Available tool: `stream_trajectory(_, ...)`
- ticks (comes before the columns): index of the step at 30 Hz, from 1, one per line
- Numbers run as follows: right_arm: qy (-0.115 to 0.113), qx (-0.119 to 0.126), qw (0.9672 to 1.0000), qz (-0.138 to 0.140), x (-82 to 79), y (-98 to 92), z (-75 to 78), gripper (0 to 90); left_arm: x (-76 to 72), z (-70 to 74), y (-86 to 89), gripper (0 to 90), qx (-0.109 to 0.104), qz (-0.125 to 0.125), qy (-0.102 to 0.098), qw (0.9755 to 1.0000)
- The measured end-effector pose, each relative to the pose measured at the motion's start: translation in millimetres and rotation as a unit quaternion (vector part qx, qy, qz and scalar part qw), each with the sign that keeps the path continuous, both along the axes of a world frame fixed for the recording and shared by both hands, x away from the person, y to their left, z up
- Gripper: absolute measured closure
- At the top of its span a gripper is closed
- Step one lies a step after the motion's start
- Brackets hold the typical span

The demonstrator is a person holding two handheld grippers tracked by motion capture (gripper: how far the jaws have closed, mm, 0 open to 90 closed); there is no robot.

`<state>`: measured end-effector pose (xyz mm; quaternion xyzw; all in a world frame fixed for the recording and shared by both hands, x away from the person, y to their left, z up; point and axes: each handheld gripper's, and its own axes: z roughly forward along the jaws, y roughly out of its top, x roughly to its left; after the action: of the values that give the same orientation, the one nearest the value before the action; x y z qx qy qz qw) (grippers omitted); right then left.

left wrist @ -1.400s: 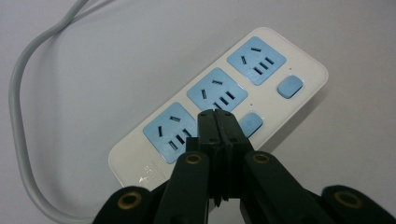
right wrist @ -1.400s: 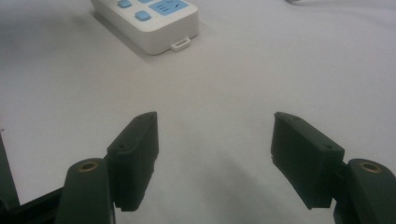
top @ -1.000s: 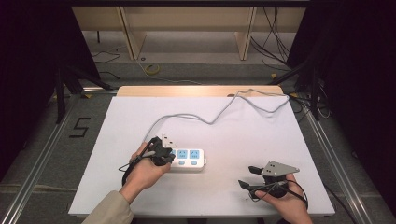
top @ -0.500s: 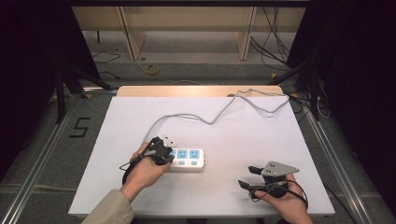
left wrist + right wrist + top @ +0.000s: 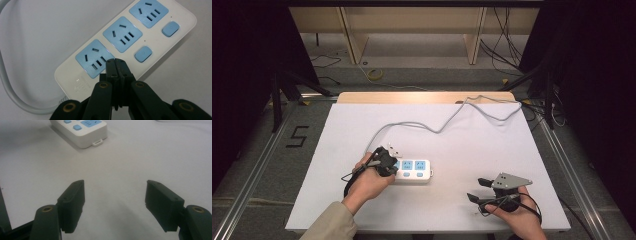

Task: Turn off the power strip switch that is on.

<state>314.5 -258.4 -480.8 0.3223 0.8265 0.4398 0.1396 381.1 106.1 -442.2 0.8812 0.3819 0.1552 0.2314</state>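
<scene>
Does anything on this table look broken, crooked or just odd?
Nothing stands out. The white plastic power strip with blue sockets lies flat and whole on the white table, its grey cable trailing loosely away. The left gripper is shut above it; the right gripper is open.

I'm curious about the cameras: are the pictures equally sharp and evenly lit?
High view: table bright, surroundings dark. Left gripper view: power strip sharp, slight glare. Right gripper view: right gripper jaws soft-edged, faint shadow beneath.

Setting: lab recording bay. White-topped table [image 5: 492,150] centre; black curtains [image 5: 592,60] left and right; aluminium floor rails [image 5: 252,175]; loose cables [image 5: 507,45] far right; floor marker "5" [image 5: 297,136] left.
</scene>
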Motion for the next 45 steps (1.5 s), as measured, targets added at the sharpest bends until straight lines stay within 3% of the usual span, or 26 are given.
stream_trajectory(26,0.0,0.0,1.0,0.001,-0.1,0.1,-0.1,33.1,1.7,-2.3,-3.5,89.7,0.009,-0.004,0.004,0.9999)
stream_trajectory(30,0.0,0.0,1.0,0.001,-0.3,0.1,-0.1,33.1,0.9,-2.8,-5.1,89.8,0.002,-0.009,0.011,0.9999)
stream_trajectory(40,-0.001,0.0,1.0,0.001,-0.8,-0.5,0.0,33.1,2.9,-1.9,-6.1,89.9,0.013,0.0,0.008,0.9999)
stream_trajectory(42,-0.001,-0.001,1.0,0.001,-0.7,-0.6,-0.1,33.1,3.0,-1.3,-4.3,89.9,0.039,0.007,-0.001,0.9992)
stream_trajectory(45,0.0,0.0,1.0,0.002,-0.6,-0.2,-0.1,33.1,4.6,-1.2,0.9,89.9,0.027,0.007,0.009,0.9996)
